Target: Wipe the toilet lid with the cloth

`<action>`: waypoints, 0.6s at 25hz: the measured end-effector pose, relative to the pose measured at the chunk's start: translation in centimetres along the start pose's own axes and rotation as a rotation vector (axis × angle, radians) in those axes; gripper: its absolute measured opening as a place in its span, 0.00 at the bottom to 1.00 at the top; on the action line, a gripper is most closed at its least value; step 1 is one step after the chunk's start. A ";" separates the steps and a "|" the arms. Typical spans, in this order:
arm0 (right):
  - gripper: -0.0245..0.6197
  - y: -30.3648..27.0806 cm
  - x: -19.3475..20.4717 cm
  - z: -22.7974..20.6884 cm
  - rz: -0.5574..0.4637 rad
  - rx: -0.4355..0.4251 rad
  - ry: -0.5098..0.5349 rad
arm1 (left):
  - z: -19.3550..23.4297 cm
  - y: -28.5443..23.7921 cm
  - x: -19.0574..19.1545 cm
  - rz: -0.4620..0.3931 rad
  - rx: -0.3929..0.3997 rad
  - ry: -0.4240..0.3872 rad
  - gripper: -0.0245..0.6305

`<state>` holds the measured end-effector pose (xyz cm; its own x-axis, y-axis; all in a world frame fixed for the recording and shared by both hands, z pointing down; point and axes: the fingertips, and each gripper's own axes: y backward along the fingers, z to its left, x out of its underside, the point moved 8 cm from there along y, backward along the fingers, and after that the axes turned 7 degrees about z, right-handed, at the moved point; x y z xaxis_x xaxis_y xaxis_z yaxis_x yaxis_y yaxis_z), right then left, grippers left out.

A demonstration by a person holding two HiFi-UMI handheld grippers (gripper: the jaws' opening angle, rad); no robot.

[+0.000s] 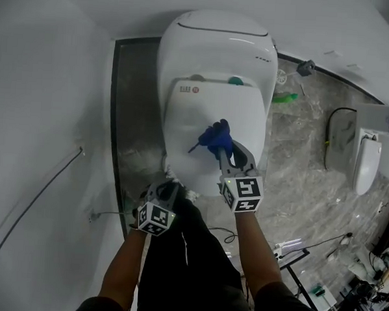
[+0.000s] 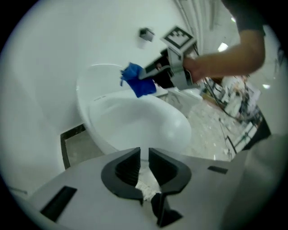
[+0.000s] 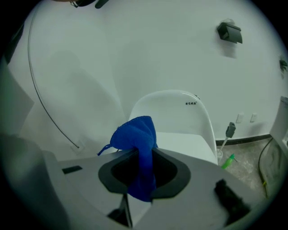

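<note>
Cloth clamped, bunched, in right gripper over toilet lid; left gripper narrow, empty. Risk: bare jaw tips may scrape the lid.

Black trousers; grey, marker-cubed right gripper

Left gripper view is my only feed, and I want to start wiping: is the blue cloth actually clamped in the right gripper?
Observer: Yes. In the right gripper view, the jaws of the right gripper are closed on the blue cloth, which bunches up above them.
Operator: Where over the lid is it?
Observer: The head view puts it over the middle of the closed toilet lid, slightly toward the front. I cannot tell whether it is touching.
</note>
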<state>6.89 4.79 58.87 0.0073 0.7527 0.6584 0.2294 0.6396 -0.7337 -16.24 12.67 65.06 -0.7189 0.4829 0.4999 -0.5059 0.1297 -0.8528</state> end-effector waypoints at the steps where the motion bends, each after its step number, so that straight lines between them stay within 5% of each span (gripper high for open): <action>1: 0.14 -0.8 -0.8 0.3 0.004 -0.005 0.013 | 1.3 0.7 -0.4 -0.042 -0.013 0.107 0.12; 4: 0.14 -3.4 -3.0 1.1 0.007 -0.008 0.055 | 6.1 2.2 -2.5 -0.156 -0.060 0.378 0.06; 8: 0.14 -7.1 -5.9 2.5 0.028 0.006 0.127 | 12.7 2.4 -6.6 -0.259 -0.135 0.570 0.05; 11: 0.14 -10.3 -7.4 3.6 0.109 0.025 0.171 | 16.4 2.3 -9.1 -0.285 -0.185 0.639 0.05; 15: 0.14 -14.8 -8.2 4.8 0.239 0.051 0.242 | 19.6 0.9 -10.9 -0.278 -0.204 0.633 0.05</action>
<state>-1.22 -10.12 63.49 0.2874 0.8270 0.4832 0.1442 0.4614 -0.8754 -18.21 -9.45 61.85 -0.1309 0.8098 0.5719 -0.4865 0.4502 -0.7487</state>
